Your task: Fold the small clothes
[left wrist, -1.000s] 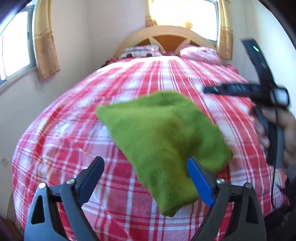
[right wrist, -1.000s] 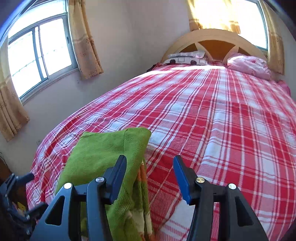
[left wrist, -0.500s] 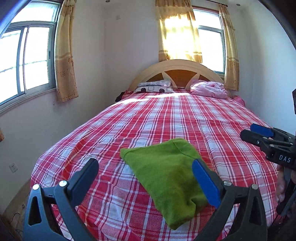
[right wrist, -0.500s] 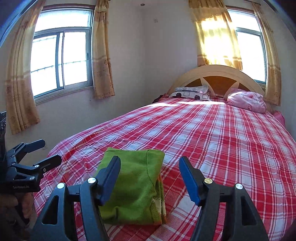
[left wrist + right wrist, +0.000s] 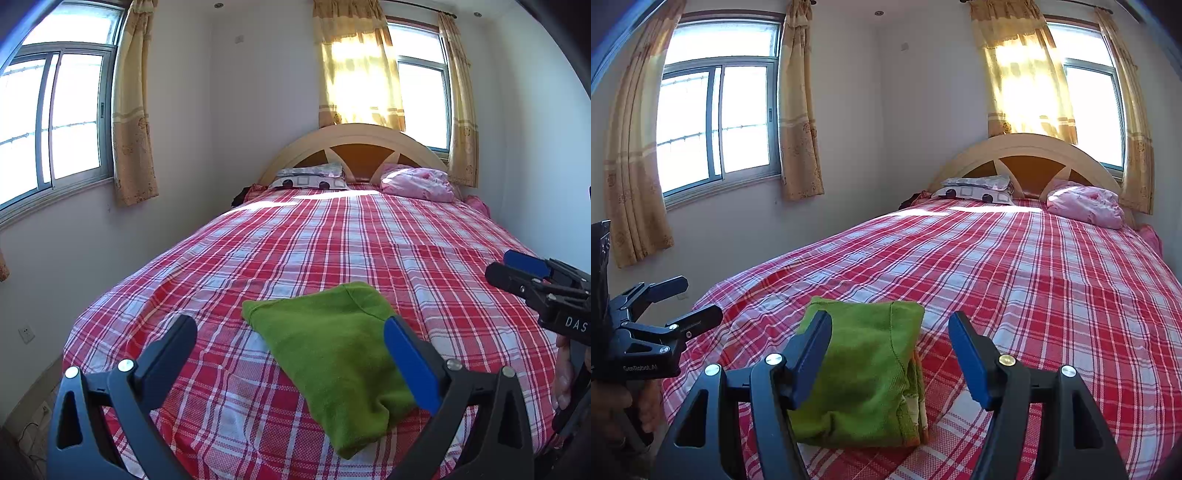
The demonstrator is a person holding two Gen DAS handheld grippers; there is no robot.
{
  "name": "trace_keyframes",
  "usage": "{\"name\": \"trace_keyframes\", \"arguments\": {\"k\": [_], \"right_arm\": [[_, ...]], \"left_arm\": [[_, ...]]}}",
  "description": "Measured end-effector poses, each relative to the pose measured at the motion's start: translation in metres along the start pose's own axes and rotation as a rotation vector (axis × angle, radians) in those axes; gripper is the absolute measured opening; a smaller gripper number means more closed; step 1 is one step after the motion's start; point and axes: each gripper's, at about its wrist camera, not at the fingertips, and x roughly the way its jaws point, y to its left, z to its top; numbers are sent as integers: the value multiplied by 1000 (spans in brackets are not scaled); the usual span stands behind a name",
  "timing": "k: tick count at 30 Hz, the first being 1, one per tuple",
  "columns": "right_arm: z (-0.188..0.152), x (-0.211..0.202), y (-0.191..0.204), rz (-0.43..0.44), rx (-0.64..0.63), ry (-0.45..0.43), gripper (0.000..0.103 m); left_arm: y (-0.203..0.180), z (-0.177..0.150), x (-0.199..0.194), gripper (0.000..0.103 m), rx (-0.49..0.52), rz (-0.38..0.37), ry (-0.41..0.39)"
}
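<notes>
A bedroom with curtained windows holds a bed (image 5: 369,236) under a red plaid cover, two pillows (image 5: 417,182) lying by its arched headboard (image 5: 354,138). A folded green garment (image 5: 332,354) lies flat on the cover near the foot of the bed. The left tool (image 5: 291,354) hovers above and just short of it, its jaws having just opened to stand wide apart with nothing pressed between them; the garment lies ahead, toward its right finger. The right tool (image 5: 890,354) also stands apart, having just widened, clear of the cloth, which lies ahead and toward its left finger. Each tool appears at the edge of the other's view, gripped by a hand (image 5: 624,406).
</notes>
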Motion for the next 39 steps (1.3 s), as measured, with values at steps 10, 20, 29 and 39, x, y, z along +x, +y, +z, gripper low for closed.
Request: {"name": "trace_keyframes", "arguments": {"k": [10, 20, 29, 39], "right_arm": [[-4, 1, 2, 12, -1, 6, 67], [-5, -4, 3, 14, -5, -6, 67], [-2, -14, 9, 21, -18, -37, 67], [-3, -16, 14, 28, -34, -41, 67]], "left_arm": [[0, -1, 0, 103, 3, -3, 4], [1, 1, 2, 103, 5, -6, 15], [9, 7, -2, 103, -27, 13, -10], [20, 8, 3, 103, -49, 70, -6]]}}
